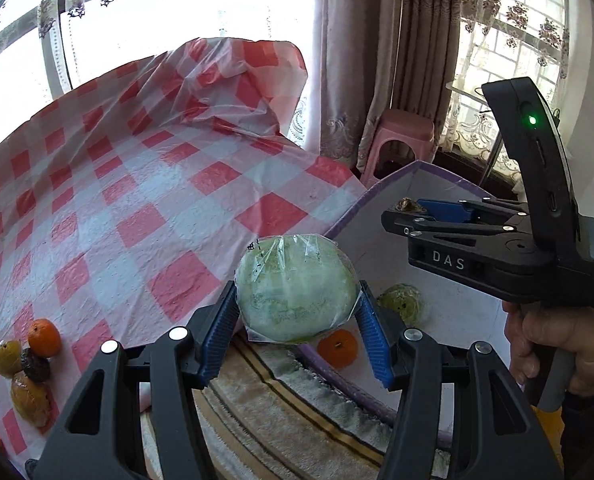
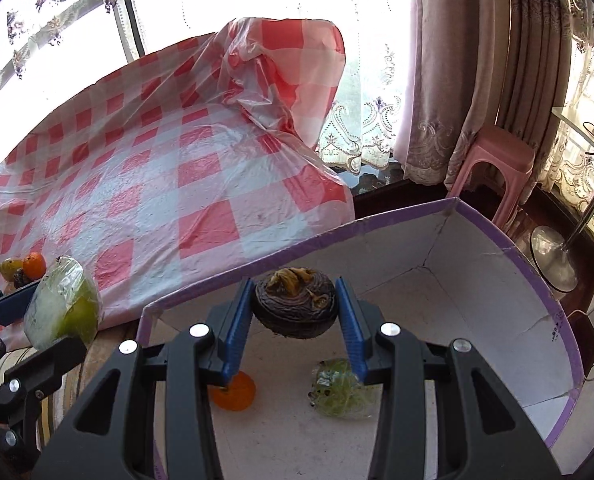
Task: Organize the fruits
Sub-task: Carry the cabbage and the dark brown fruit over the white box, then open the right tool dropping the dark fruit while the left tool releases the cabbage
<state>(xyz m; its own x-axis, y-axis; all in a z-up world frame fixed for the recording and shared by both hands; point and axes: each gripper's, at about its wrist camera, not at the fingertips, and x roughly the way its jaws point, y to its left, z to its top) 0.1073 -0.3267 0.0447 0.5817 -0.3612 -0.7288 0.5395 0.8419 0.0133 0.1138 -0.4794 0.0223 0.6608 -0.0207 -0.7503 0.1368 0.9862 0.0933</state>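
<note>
While the left gripper [image 1: 295, 312] fills the lower centre of the left wrist view, its blue fingers [image 1: 219, 328] are clamped on either side of a pale green plastic-wrapped fruit [image 1: 295, 292], which hangs over the near edge of the checked cloth and the purple rim of the box [image 1: 377, 192]; the same wrapped fruit shows at the left edge of the right wrist view [image 2: 63, 304], held outside the box; in the lower centre of that view the right gripper [image 2: 295, 312] grips a dark, wrinkled round fruit [image 2: 295, 304] between its blue fingers [image 2: 239, 320], above the white inside of the box [image 2: 497, 300]; on the box floor lie an orange [image 2: 235, 394], lower centre-left, and a small green wrapped fruit [image 2: 343, 390] to its right, apart from each other; the red-and-white checked cloth [image 1: 137, 200] covers the surface across the left and middle of both views; at the lower left of the left wrist view a cluster of fruit rests on it: an orange one [image 1: 44, 337], a yellow-green one [image 1: 5, 358], a dark one [image 1: 36, 366] and a brownish one [image 1: 31, 398], all touching or nearly so; a pink stool [image 2: 493, 160] stands by the curtains [image 2: 449, 60] at the upper right; a striped mat [image 1: 297, 400] lies under the box.
</note>
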